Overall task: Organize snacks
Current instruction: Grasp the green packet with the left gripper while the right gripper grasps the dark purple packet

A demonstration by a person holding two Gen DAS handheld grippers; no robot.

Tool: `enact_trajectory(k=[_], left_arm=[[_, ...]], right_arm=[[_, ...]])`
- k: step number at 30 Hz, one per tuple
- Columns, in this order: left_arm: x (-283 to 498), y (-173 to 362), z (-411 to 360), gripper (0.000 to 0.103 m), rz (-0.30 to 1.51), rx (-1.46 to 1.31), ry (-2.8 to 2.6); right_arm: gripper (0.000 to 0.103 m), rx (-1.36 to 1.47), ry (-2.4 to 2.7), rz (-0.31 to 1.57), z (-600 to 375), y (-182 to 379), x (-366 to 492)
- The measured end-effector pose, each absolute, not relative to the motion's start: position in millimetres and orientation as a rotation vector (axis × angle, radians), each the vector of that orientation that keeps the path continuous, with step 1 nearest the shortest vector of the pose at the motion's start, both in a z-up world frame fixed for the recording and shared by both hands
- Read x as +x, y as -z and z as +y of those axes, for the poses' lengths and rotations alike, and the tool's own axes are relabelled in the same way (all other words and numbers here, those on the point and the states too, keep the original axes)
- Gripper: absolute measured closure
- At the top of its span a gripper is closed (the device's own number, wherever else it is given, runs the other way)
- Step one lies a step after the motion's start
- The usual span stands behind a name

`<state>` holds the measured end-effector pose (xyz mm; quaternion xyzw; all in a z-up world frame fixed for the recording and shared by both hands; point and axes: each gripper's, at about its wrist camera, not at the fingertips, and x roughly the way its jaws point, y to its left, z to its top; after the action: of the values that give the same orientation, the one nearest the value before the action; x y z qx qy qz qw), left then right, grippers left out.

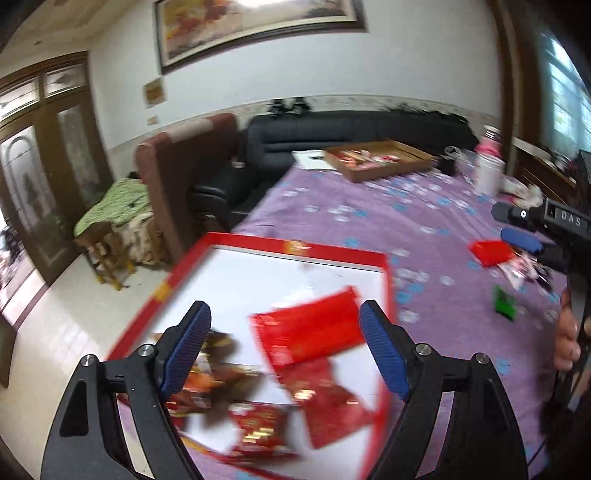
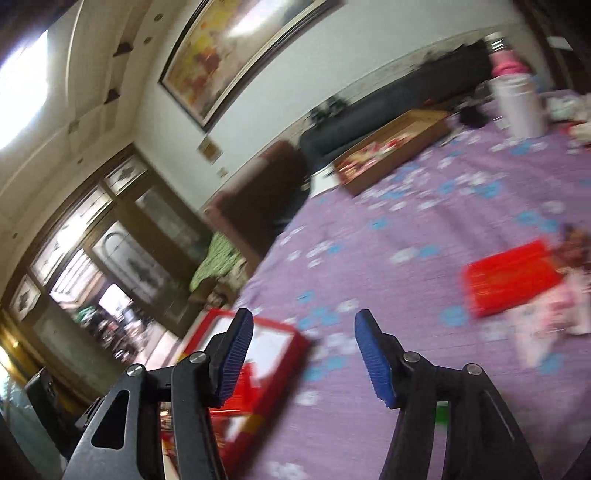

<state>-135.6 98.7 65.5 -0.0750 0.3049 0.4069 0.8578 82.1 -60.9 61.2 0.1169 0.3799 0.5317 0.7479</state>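
While both views are motion-blurred, the main layout reads clearly enough. Left gripper (image 1: 284, 350): blue-padded fingers spread wide, nothing between them, hanging over the red-rimmed box (image 1: 291, 246) with a white floor. That box sits at the near-left edge of the table, on the purple flowered cloth (image 1: 369, 221).

Inside the box: a bright red packet (image 1: 310, 332) lies flat directly ahead of the left gripper, a darker red packet (image 1: 332, 402) just below it and partly overlapped, a red-and-gold packet (image 1: 258, 428) nearer the camera, and a brown-and-gold wrapper (image 1: 214, 365) partly hidden behind the left finger. Print on all of them is too smeared to read.

Right gripper (image 2: 303, 350): fingers likewise apart and empty, held above bare cloth just right of the box. In the left wrist view it shows at the right edge, with the person's hand (image 1: 567, 332) on its handle.

Loose snacks on the cloth, right side: a red packet (image 2: 511, 282), touching a pink-and-white packet (image 2: 554, 314), with a small green item (image 1: 505, 302) lying near them, closer to the camera.

Farther back: a shallow wooden tray (image 1: 413, 162) holding red and white packets, near the table's far-left edge. A white cup with a pink lid (image 1: 488, 170) stands to its right. Beyond the table, a black sofa (image 1: 332, 133) runs along the wall under a framed painting (image 1: 258, 26).
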Motion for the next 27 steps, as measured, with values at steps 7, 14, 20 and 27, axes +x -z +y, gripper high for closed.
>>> enact_trajectory(k=[7,14,20,27], left_arm=[[-79,-59,59,0.020,0.727,-0.121,-0.659],[-19,-50,18,0.020,0.797,-0.085,-0.478],[26,-36,8,0.020,0.840,-0.076,-0.345],[51,-22,13,0.020,0.858,-0.128,-0.284]], right_arm=[[0.037,0.282,-0.928,0.774,-168,-53,133],[0.035,0.215,-0.775,0.820,-230,-45,171],[0.035,0.046,-0.761,0.882,-224,-31,181],[0.035,-0.174,-0.806,0.910,-182,-18,166]])
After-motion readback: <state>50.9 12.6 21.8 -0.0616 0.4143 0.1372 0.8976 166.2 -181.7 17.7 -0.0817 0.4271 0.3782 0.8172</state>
